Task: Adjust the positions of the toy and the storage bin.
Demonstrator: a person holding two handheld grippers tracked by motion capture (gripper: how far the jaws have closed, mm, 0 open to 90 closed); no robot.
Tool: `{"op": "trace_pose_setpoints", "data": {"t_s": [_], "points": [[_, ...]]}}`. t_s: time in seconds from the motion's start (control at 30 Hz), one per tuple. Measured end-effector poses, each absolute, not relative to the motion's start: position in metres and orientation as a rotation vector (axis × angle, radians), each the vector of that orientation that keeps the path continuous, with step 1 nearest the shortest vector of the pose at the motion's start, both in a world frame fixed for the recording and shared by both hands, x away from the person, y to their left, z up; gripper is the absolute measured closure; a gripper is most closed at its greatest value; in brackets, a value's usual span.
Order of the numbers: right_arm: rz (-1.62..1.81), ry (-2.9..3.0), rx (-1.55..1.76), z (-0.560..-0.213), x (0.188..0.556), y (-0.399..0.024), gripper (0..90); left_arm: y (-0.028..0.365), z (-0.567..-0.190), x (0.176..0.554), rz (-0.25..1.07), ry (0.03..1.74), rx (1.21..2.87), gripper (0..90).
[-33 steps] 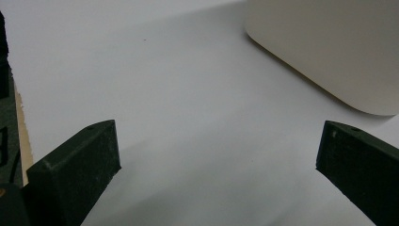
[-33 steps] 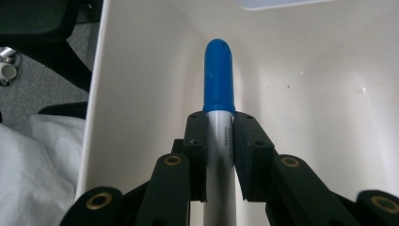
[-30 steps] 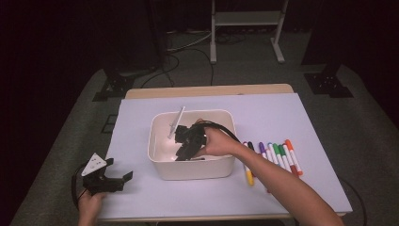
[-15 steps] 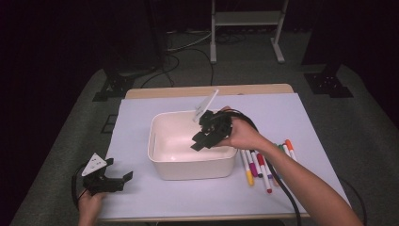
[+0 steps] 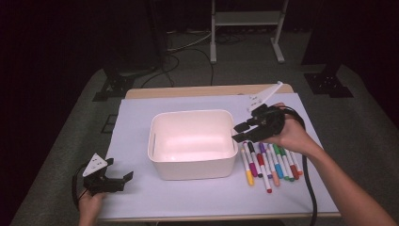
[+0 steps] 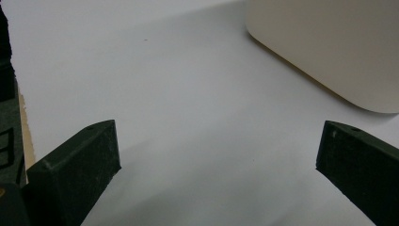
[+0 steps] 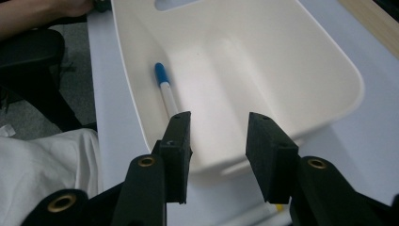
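Right gripper [image 5: 238, 133], jaws half apart, just been opening, nothing btwn, hovers at white bin [image 5: 192, 162] right rim. Blue marker [image 7: 164, 89] lies inside bin. Row of markers [image 5: 269, 161] beside bin. Left gripper [image 5: 123, 181] wide open, empty, on white mat [image 5: 136, 117].

Bright overhead light on the table, dark surroundings, soft focus throughout.

White paper sheet [image 5: 141, 127] covers the wooden table [image 5: 188, 91]; a metal stand [image 5: 244, 28] beyond; black cables [image 5: 188, 52] on grey floor.
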State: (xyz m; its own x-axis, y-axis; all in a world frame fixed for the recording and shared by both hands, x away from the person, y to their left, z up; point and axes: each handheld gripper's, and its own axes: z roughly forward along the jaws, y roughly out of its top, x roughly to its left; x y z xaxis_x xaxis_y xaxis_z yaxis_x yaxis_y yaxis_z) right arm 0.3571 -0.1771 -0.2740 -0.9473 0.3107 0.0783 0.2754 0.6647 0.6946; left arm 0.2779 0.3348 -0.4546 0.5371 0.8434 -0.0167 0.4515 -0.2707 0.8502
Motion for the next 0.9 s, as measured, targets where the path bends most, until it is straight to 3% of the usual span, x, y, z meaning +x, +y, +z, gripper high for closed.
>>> {"op": "trace_pose_setpoints", "data": {"t_s": [0.2,0.43,0.9], "points": [[1.162,2.78,0.605,-0.28,0.354,-0.213,59.3,0.335,-0.455,0.278,0.574,1.054,1.91,0.0],[1.141,2.742,0.768,-0.311,0.351,-0.26,58.1,0.334,-0.455,0.278,0.577,1.055,1.911,0.0],[1.124,2.692,1.004,-0.372,0.344,-0.312,56.9,0.334,-0.455,0.278,0.576,1.055,1.908,0.0]]}}
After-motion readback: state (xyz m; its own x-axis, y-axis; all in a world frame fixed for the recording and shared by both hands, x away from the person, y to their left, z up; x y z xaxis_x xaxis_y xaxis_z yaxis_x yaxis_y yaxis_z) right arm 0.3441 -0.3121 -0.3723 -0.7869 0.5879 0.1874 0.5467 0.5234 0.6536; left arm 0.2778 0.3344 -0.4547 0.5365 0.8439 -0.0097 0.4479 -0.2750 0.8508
